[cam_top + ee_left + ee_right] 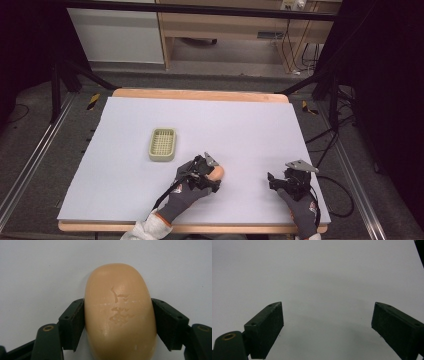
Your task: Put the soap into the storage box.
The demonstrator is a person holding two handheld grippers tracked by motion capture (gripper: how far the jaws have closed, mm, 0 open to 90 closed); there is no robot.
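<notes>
White table [125, 165]: left claw [117, 322] clamps the soap bar [120, 312] near the front edge; right claw [327, 327] gapes, idle. Grasp made; next, probably carry to the soap dish [162, 144].

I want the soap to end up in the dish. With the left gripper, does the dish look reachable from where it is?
Probably yes. The left gripper is shut on the soap, and the dish lies ahead and to its left, with bare table cover between them and nothing in the way.
</notes>
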